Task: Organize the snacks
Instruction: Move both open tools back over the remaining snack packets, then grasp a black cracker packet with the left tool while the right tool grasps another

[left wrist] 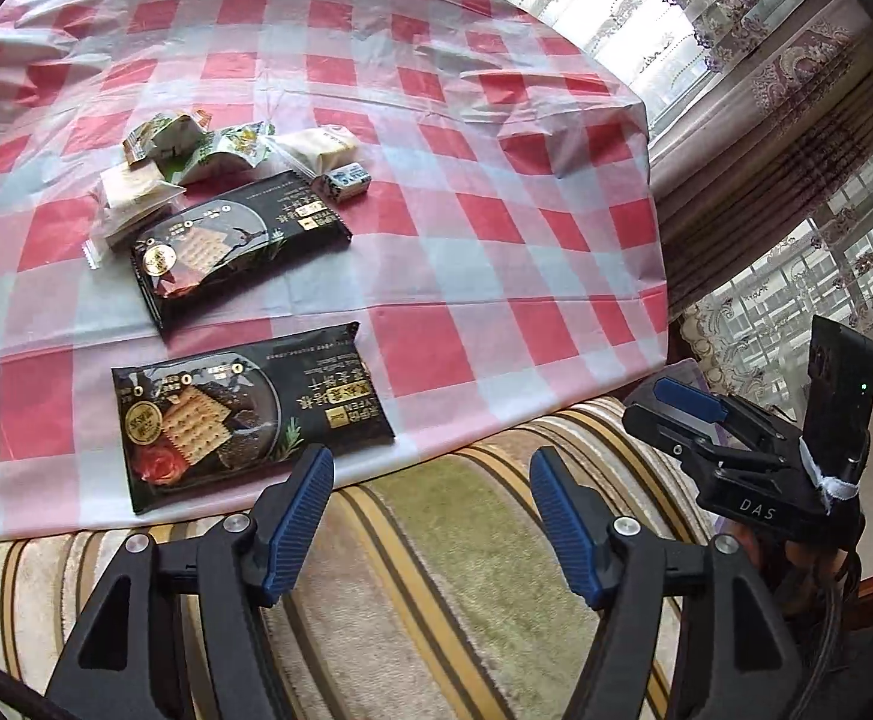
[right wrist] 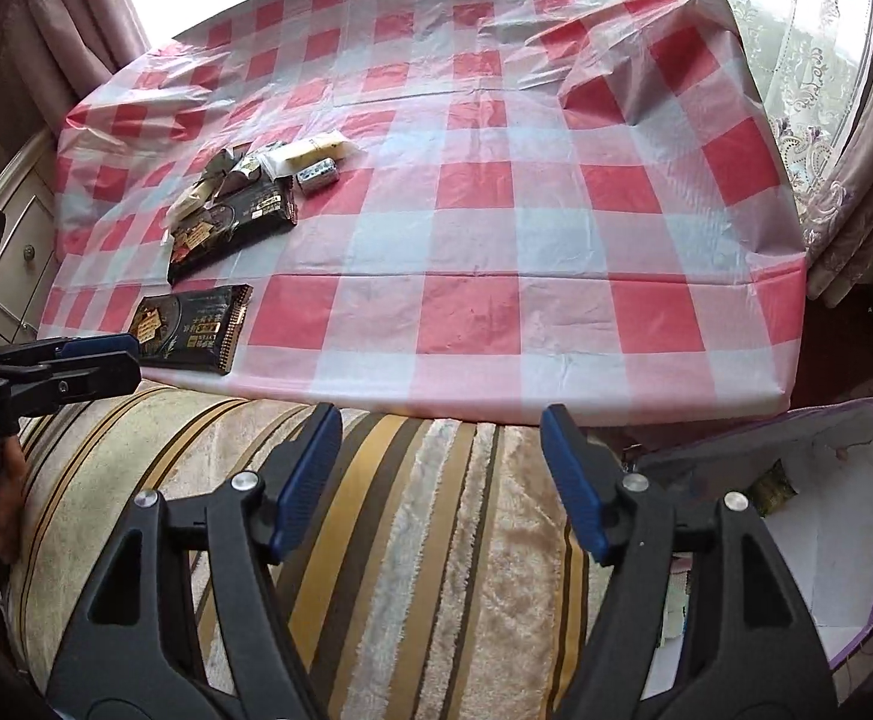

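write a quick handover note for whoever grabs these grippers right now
Left hand-held gripper: open, empty, over the striped cushion.
Right hand-held gripper: open, empty, same cushion.
On the checked tablecloth: near cracker pack at the edge, second cracker pack behind it, small wrapped snacks beyond.
Done: one snack seems to lie in the bin at right.
Left: everything on the table.

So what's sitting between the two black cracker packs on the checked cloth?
Nothing: in the left wrist view a bare strip of checked tablecloth separates the nearer cracker pack from the farther cracker pack. The right wrist view shows that gap too.
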